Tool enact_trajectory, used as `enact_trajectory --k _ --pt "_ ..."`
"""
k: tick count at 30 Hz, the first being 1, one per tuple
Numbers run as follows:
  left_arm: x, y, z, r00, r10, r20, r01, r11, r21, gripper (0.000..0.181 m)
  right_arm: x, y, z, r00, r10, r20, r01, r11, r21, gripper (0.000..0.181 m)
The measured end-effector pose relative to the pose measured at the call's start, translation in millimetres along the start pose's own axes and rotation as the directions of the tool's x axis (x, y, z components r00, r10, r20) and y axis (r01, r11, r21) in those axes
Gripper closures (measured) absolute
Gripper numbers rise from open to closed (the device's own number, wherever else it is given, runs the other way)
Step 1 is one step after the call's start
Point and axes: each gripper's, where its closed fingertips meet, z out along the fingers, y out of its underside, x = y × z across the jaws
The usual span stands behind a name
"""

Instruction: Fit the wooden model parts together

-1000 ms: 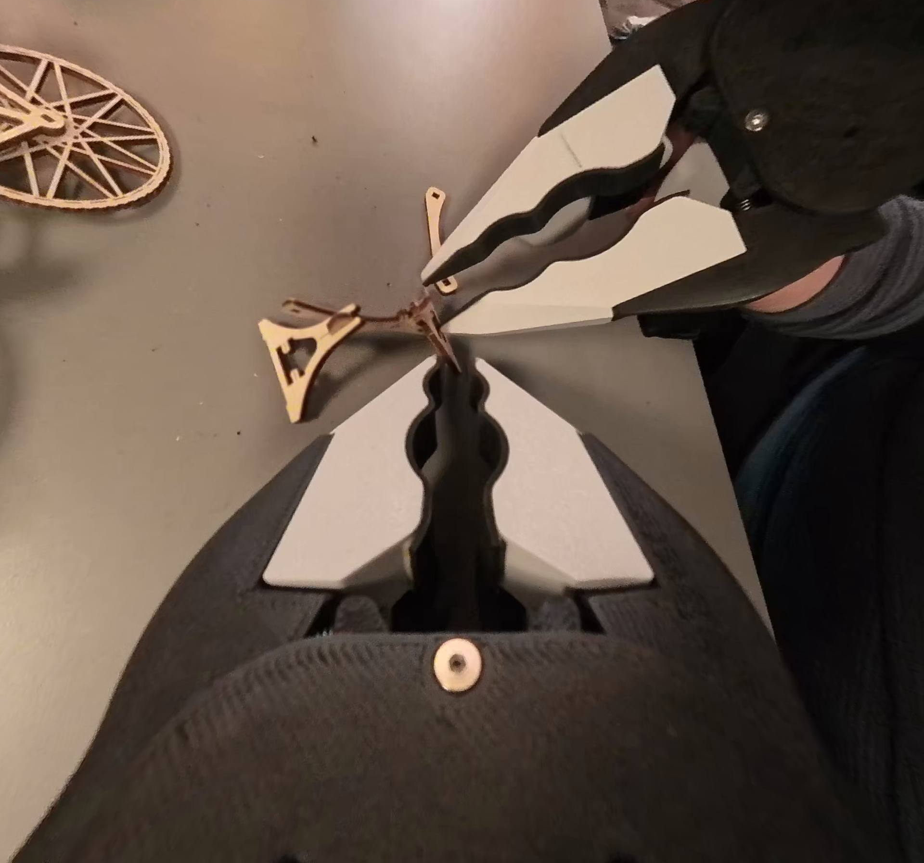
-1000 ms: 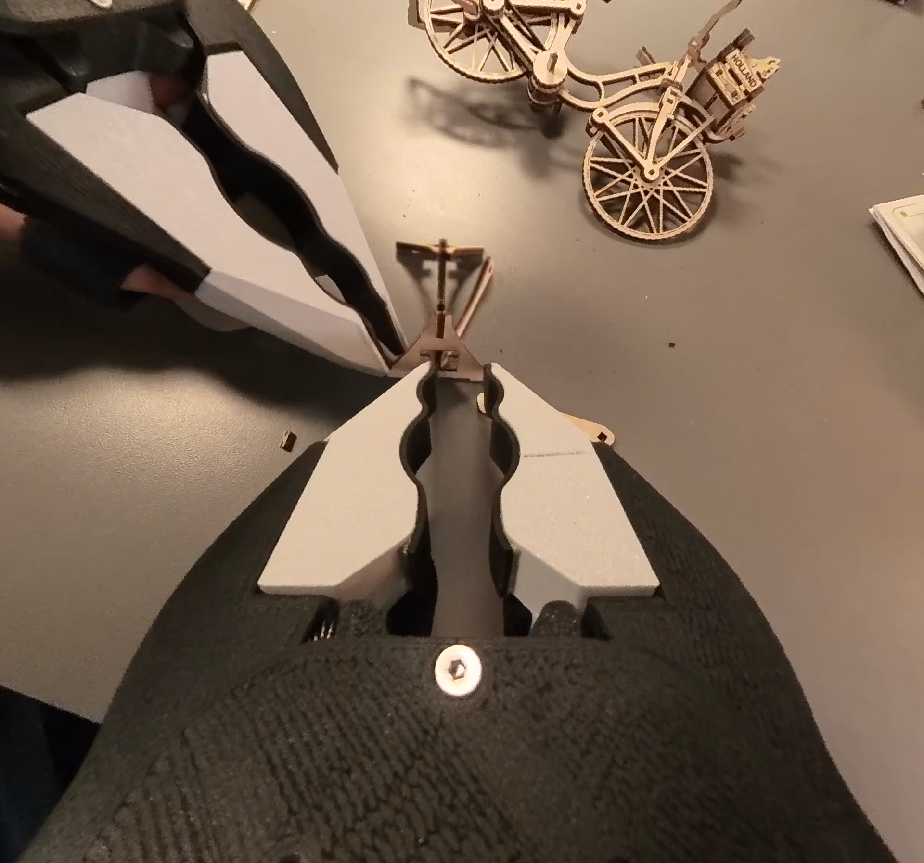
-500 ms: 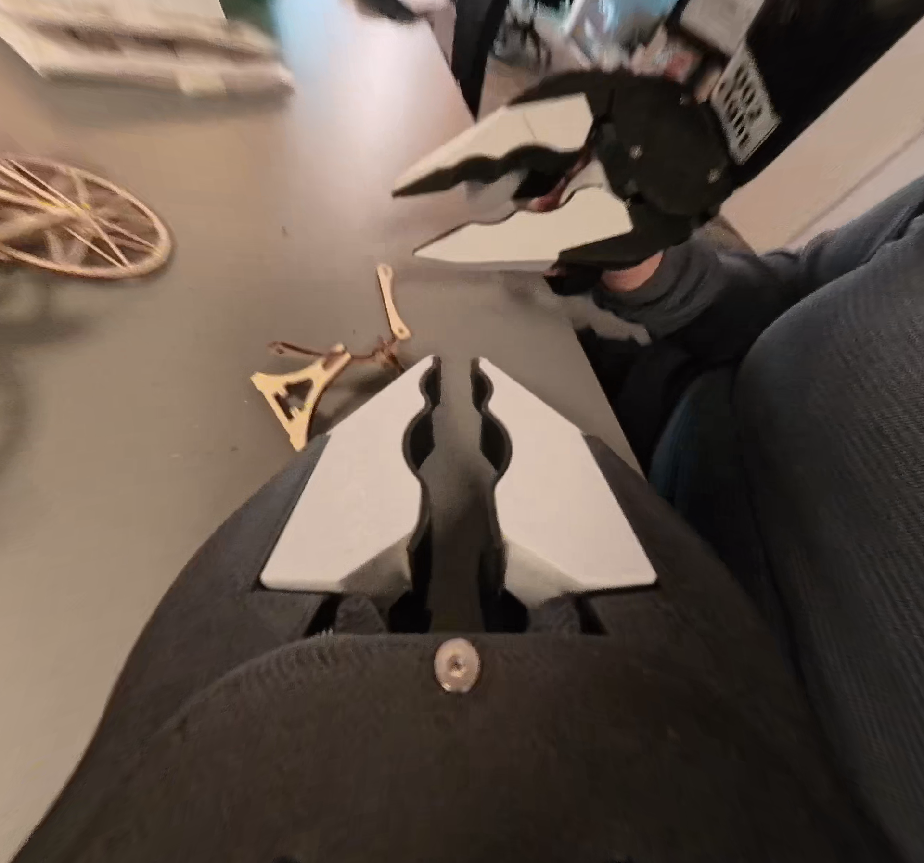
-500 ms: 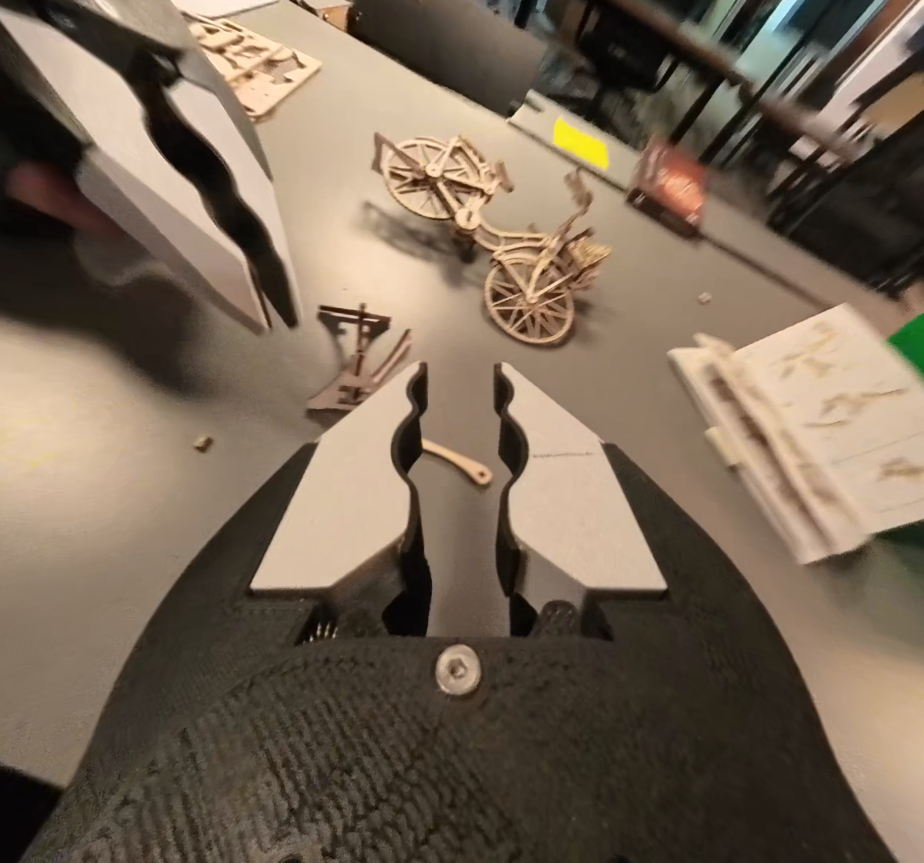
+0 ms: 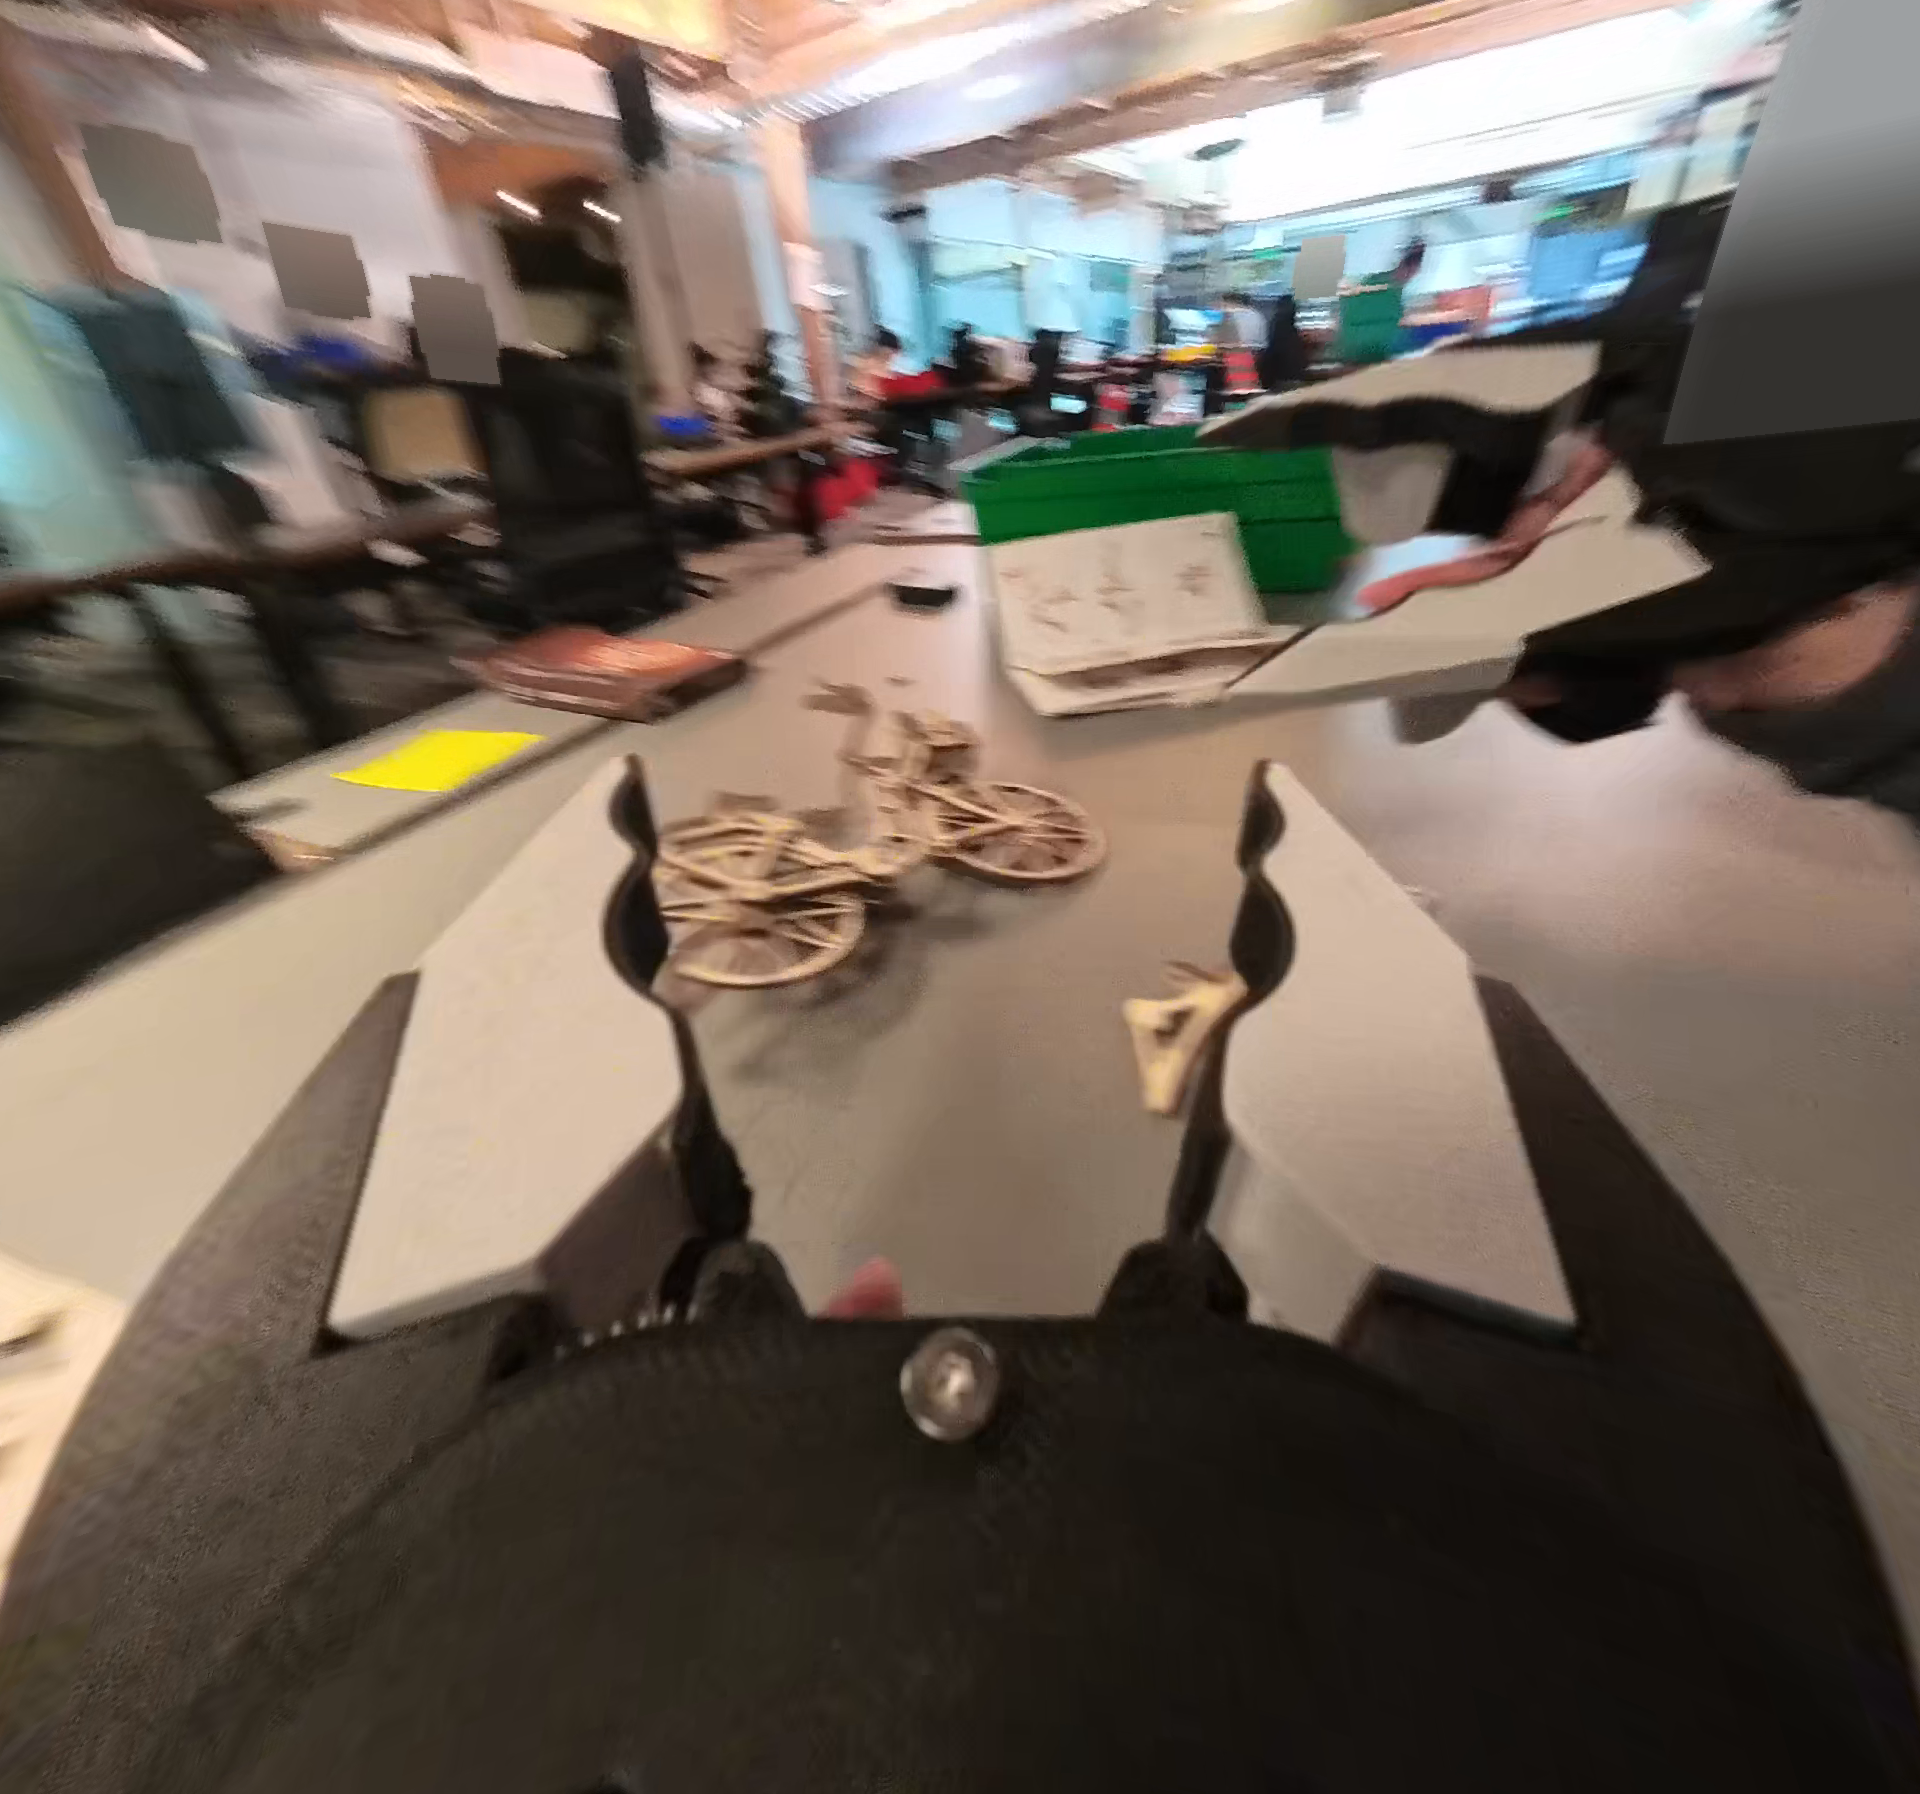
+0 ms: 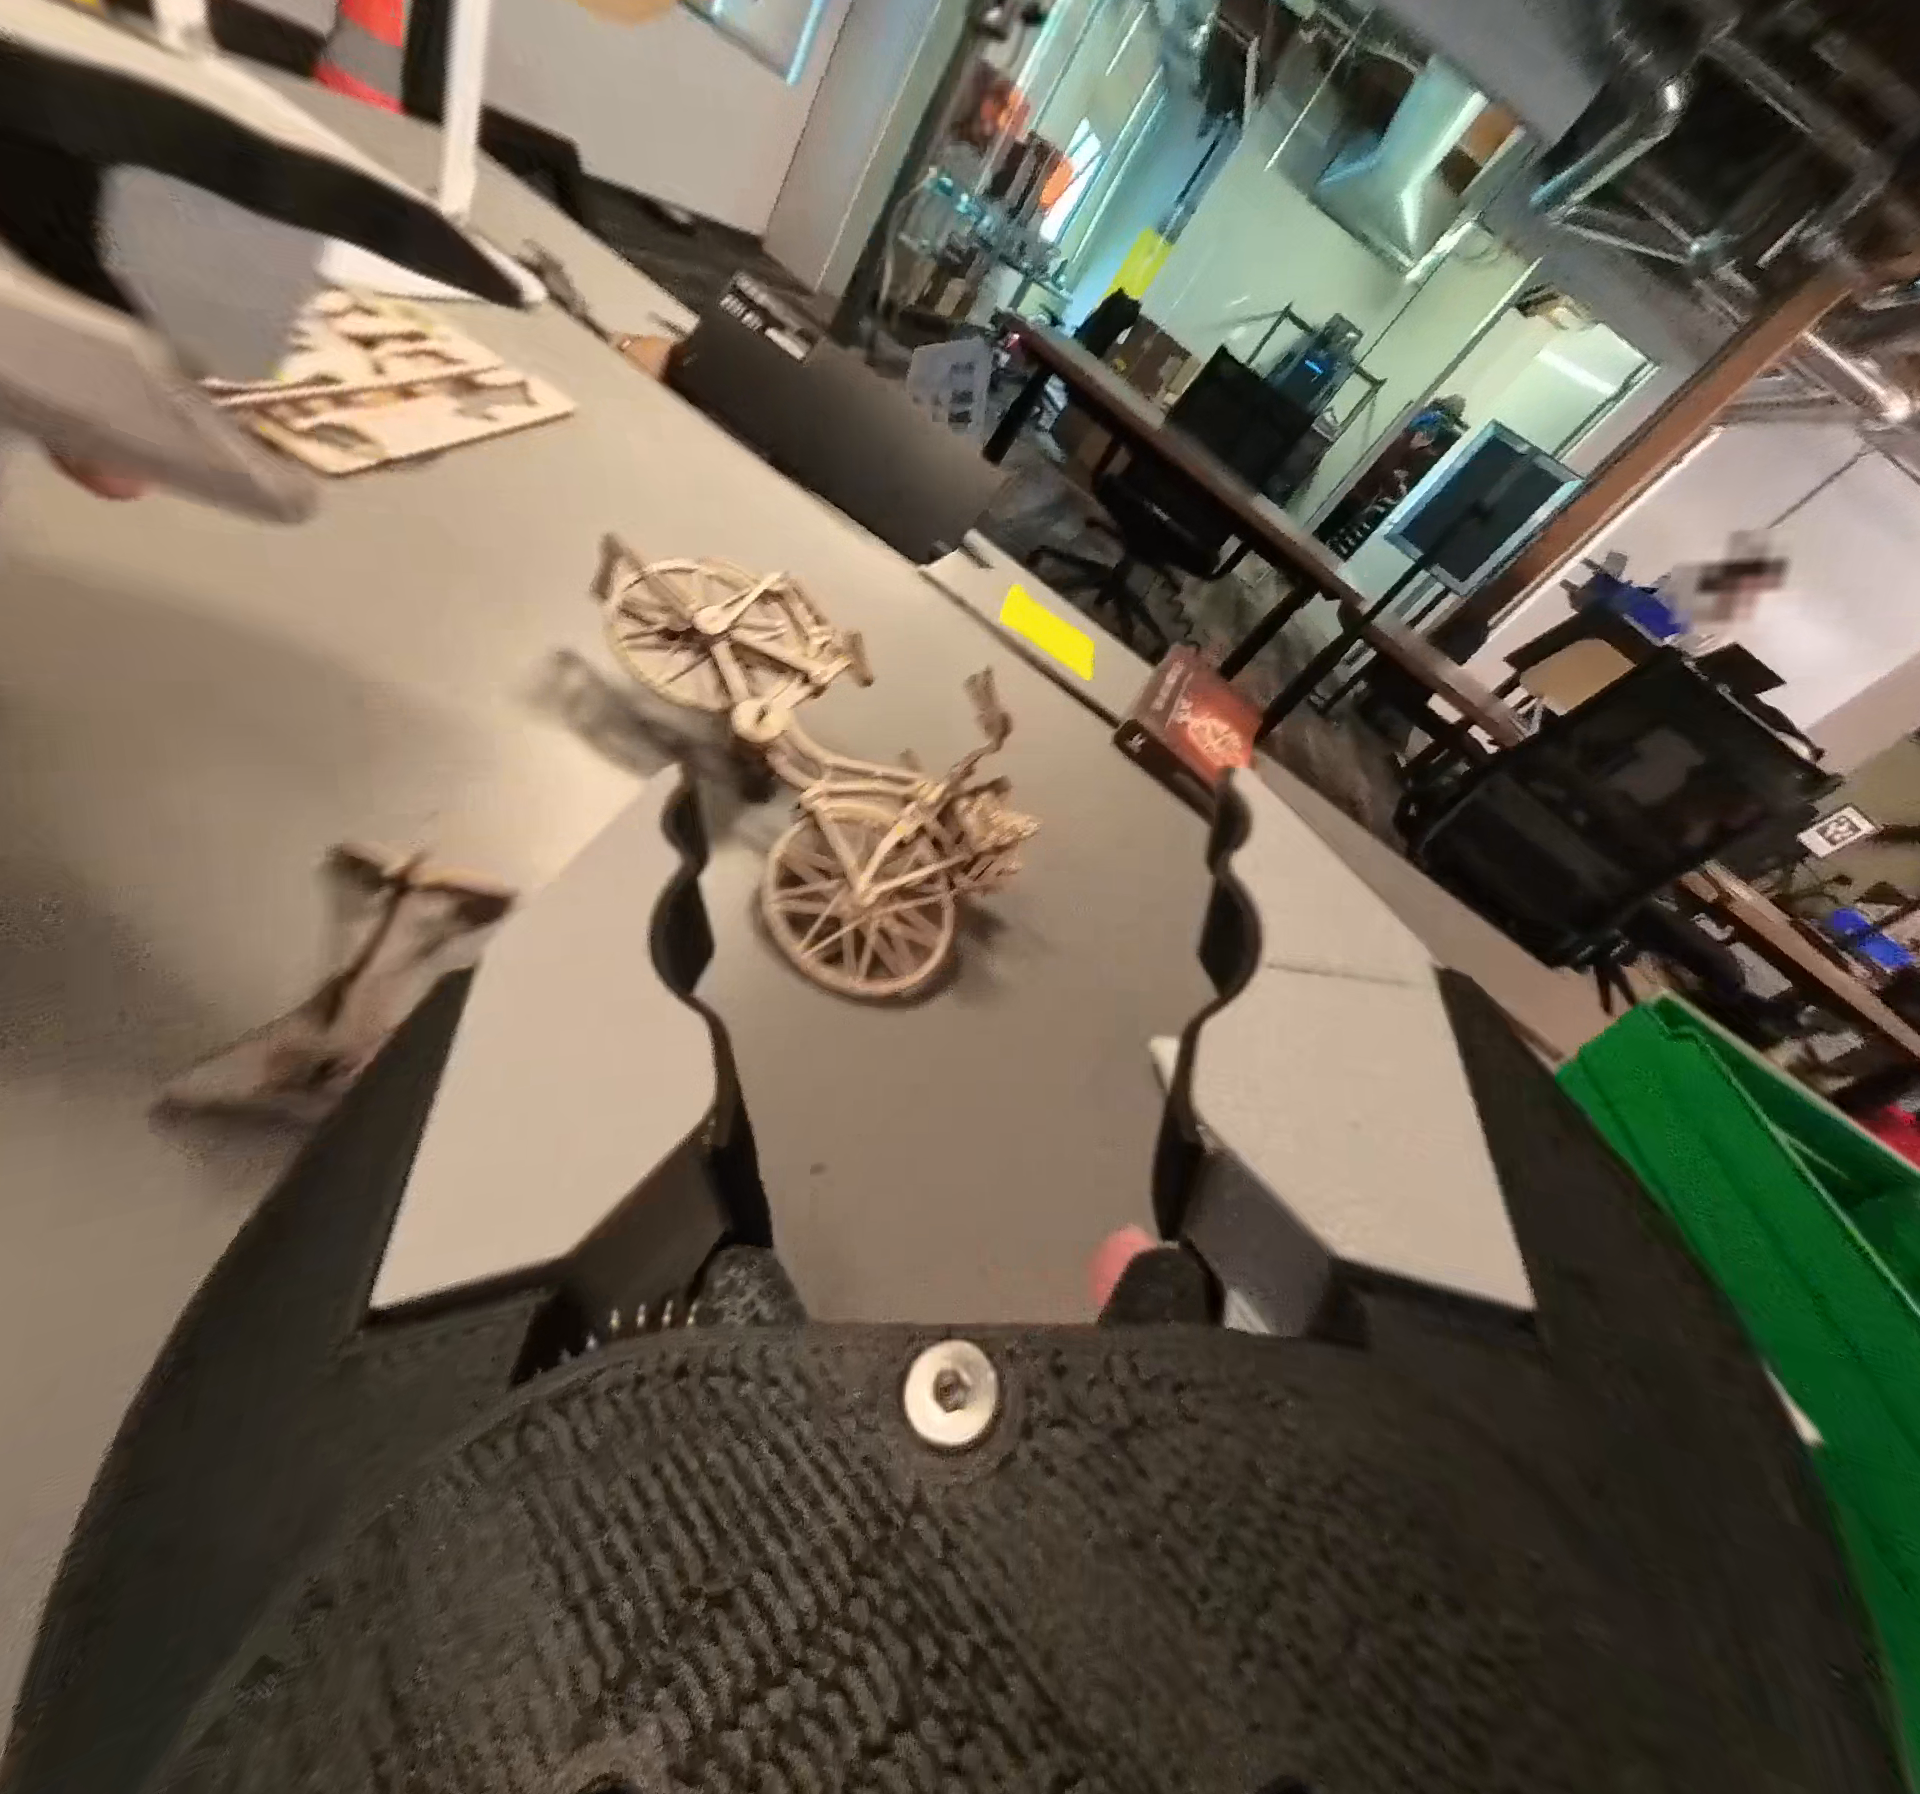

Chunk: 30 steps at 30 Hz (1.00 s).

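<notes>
Left tongs and right tongs spread wide, empty, above counter; wooden bicycle mid-frame; small part lower right.

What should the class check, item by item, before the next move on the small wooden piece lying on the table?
1. Left tool open and empty: ok.
2. Right tool open and empty: ok.
3. Small wooden sub-assembly lying on the grey table, free of both tools: ok.
4. Wooden bicycle model apart from the sub-assembly: ok.
5. Sub-assembly's joint fully seated: cannot tell, blurred.
6. Tools lined up on the sub-assembly: not ok, both raised away.
</notes>
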Motion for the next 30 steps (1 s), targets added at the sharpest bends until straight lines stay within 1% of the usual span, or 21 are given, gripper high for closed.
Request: enact_trajectory --k 1,3,5,6,7,9,12,14,15,16,17,19,23,26,30 --pt "-13 -2 -2 0.994 0.057 0.088 -0.058 0.998 0.012 0.062 9 -4 12 1.0 0.003 -0.005 -0.003 1.0 0.013 0.078" --pt "-38 -6 -7 0.957 0.17 0.234 -0.177 0.984 0.008 0.046 22 -13 39 1.0 -0.024 -0.007 0.024 0.998 0.06 0.065" --pt "-61 -12 -16 0.884 0.281 0.373 -0.304 0.953 0.003 0.025 27 -16 66 0.998 -0.057 0.01 0.056 0.993 0.1 0.06" --pt "-70 -13 -20 0.841 0.343 0.419 -0.372 0.928 -0.013 0.024 26 -11 79 0.997 -0.075 0.028 0.072 0.993 0.099 0.058" --pt "-78 -11 -24 0.803 0.391 0.449 -0.411 0.91 -0.057 0.024 25 -1 91 0.995 -0.085 0.047 0.082 0.994 0.071 0.053" --pt "-94 -3 -30 0.749 0.452 0.484 -0.434 0.887 -0.158 0.024 25 23 108 0.995 -0.081 0.064 0.082 0.997 -0.008 0.043" --pt "-111 11 -36 0.7 0.505 0.506 -0.424 0.863 -0.274 0.024 37 50 120 0.999 -0.047 -0.01 0.047 0.996 -0.07 0.046" --pt "-116 17 -38 0.685 0.524 0.506 -0.412 0.851 -0.325 0.024 29 63 120 0.999 0.012 0.048 -0.007 0.994 -0.111 0.05" --pt "-117 19 -38 0.68 0.532 0.505 -0.411 0.847 -0.338 0.024 28 65 118 0.998 0.031 0.061 -0.024 0.994 -0.108 0.05" --pt "-118 20 -38 0.675 0.539 0.503 -0.411 0.842 -0.349 0.024 31 66 117 0.998 0.03 0.047 -0.025 0.995 -0.095 0.051" --pt "-119 22 -38 0.672 0.546 0.5 -0.412 0.837 -0.36 0.024 34 67 116 0.999 0.016 0.036 -0.012 0.996 -0.087 0.055" --pt "-121 25 -38 0.66 0.565 0.495 -0.414 0.824 -0.388 0.024 37 68 116 1.0 -0.013 0.022 0.015 0.997 -0.082 0.055" --pt "-125 31 -39 0.624 0.616 0.48 -0.419 0.783 -0.459 0.024 37 71 118 0.997 -0.073 0.016 0.074 0.994 -0.085 0.055" --pt "-126 33 -40 0.596 0.652 0.469 -0.433 0.753 -0.496 0.024 35 69 117 0.997 -0.071 0.019 0.072 0.994 -0.076 0.055" --pt "-123 37 -37 0.578 0.694 0.429 -0.459 0.712 -0.532 0.024 37 69 117 0.996 -0.091 -0.005 0.091 0.993 -0.073 0.055"
